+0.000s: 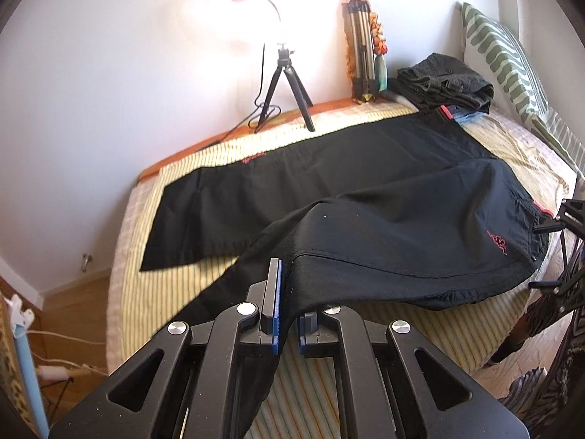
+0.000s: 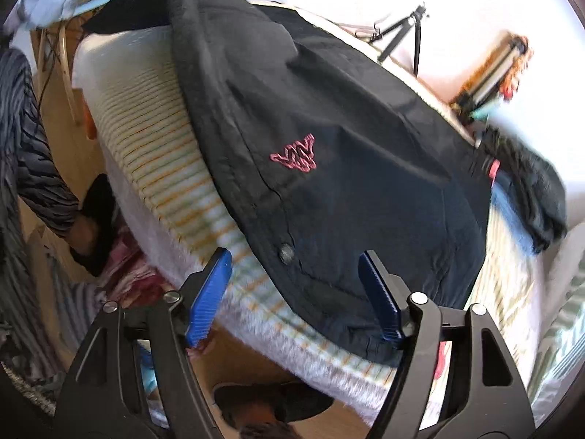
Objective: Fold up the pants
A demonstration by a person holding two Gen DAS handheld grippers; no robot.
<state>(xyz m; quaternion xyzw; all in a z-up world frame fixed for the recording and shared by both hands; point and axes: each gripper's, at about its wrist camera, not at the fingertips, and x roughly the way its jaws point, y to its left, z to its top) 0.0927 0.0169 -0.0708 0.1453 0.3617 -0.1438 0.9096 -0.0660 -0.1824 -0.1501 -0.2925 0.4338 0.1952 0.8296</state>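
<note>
- The black, thin-fabric pants with pink embroidered logos (image 1: 365, 190) lie spread across the yellow-and-white striped bedcover (image 1: 420, 333), one leg flat toward the wall, the other raised and draped toward the near edge.
- The left gripper (image 1: 289, 314) has its blue-padded jaws nearly closed on the fabric of the near leg, at a stitched seam, and lifts it off the bed.
- The right gripper (image 2: 296, 292) has its jaws wide apart and grips nothing; it hovers at the waist end, by the pocket snap (image 2: 285, 252) and the logo.
- Judged from this, the fold is barely begun: no lengthwise fold, legs not laid one on the other, no crosswise fold made.
- What is left, as I judge: bring the held leg over the flat one, align seams, smooth, then fold across.
- Near the waist sits a stack of folded dark clothes (image 1: 446, 80), just beside or touching the waistband; it could crowd the fold.
- A small black tripod with a gooseneck lamp (image 1: 285, 91) stands on the far edge of the bed, close to the flat leg.
- A green-and-white patterned pillow (image 1: 501, 55) leans at the head end.
- The right wrist view is motion-blurred, so fine contact there is unclear.
</note>
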